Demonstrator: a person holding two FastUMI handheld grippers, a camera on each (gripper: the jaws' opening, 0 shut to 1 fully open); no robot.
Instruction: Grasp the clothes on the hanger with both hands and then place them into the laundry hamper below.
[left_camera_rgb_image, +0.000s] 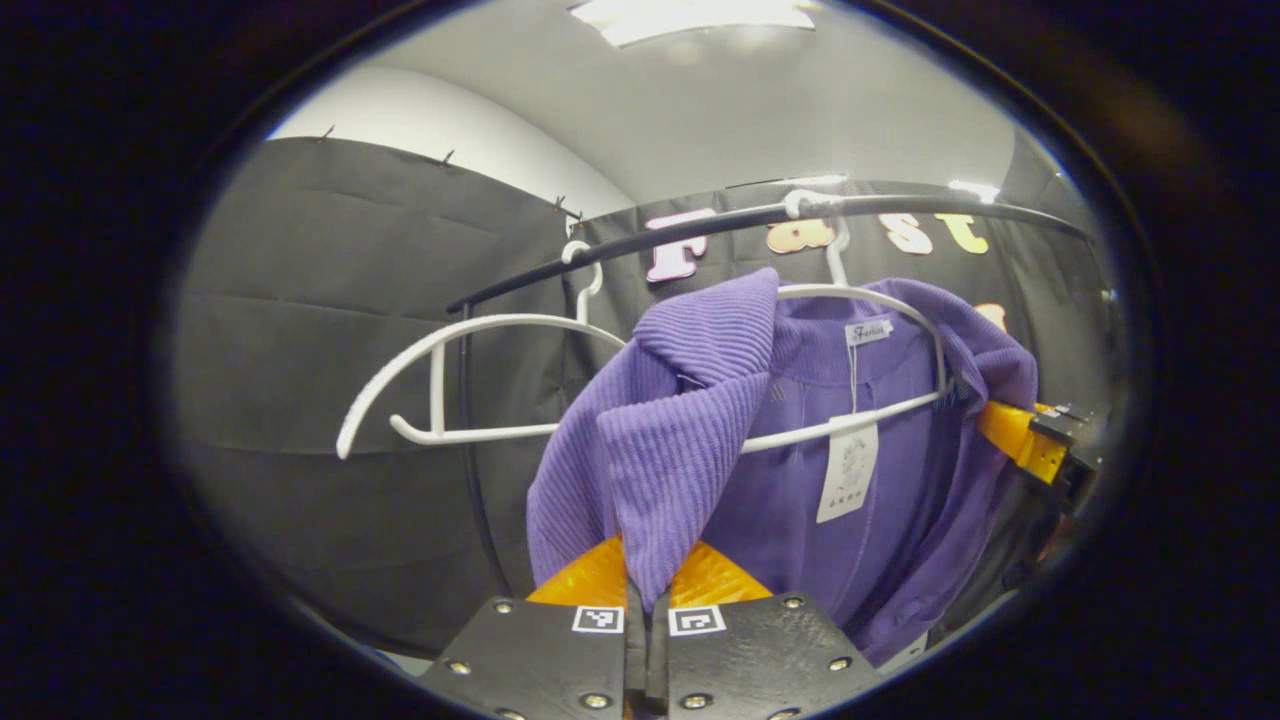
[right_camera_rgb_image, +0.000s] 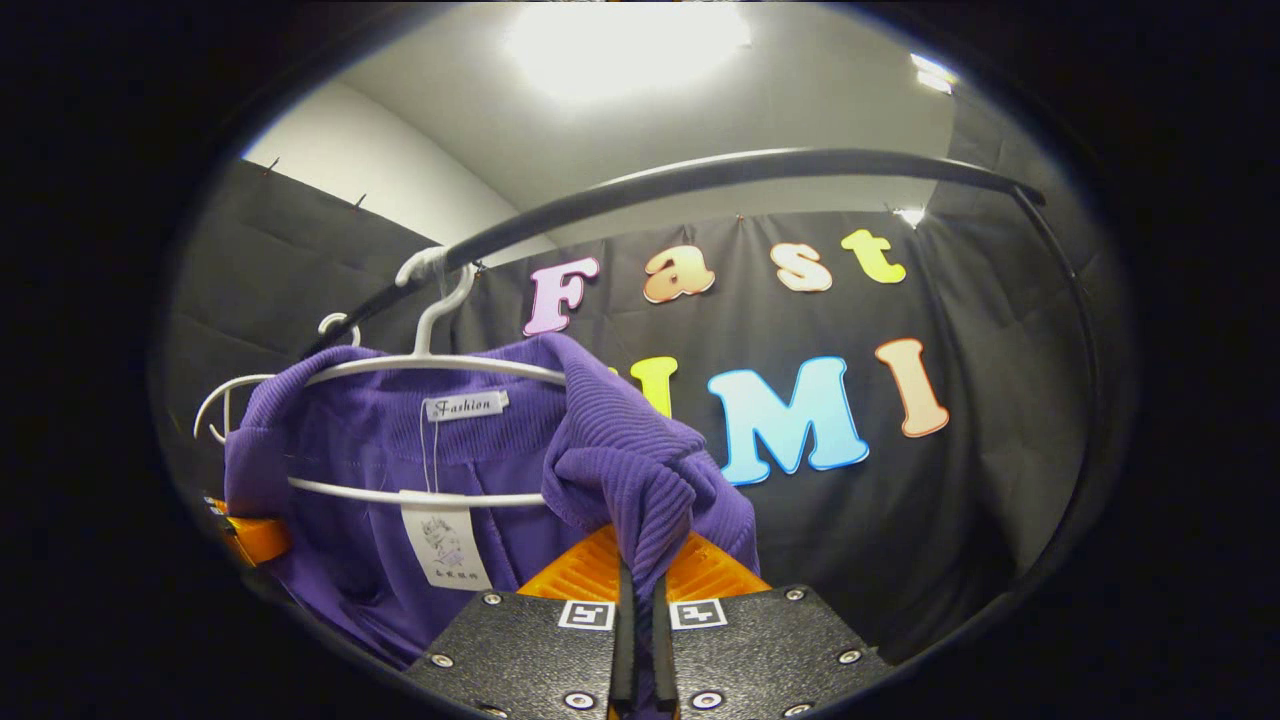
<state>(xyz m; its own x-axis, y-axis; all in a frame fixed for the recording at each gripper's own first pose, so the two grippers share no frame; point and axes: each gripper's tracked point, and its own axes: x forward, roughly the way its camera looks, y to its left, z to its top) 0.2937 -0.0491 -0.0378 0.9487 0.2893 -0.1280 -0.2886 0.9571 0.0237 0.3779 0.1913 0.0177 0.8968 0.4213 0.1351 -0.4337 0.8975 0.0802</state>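
in the left gripper view, going left to right: an empty white hanger (left_camera_rgb_image: 440, 385) hangs from the black rail (left_camera_rgb_image: 700, 225), then comes the purple garment (left_camera_rgb_image: 800, 470) on a 2nd white hanger (left_camera_rgb_image: 860, 296), its paper tag (left_camera_rgb_image: 846, 468) dangling inside the neck. the left gripper (left_camera_rgb_image: 647, 590) has its jaws closed down to a thin slit on a ribbed fold of the garment's shoulder, which looks pulled off that end of the hanger, probably so the knit can slide free. at the far right edge the other gripper's orange finger touches the opposite shoulder.

in the right gripper view, the orange of the left gripper peeks at the low left edge; the garment is draped over its hanger, hooked on the rail. the right gripper (right_camera_rgb_image: 640, 590) likewise has its jaws nearly together, pinching a bunched ribbed fold. with both shoulders held, the garment seems ready to lift off. i can't place the hamper from here.
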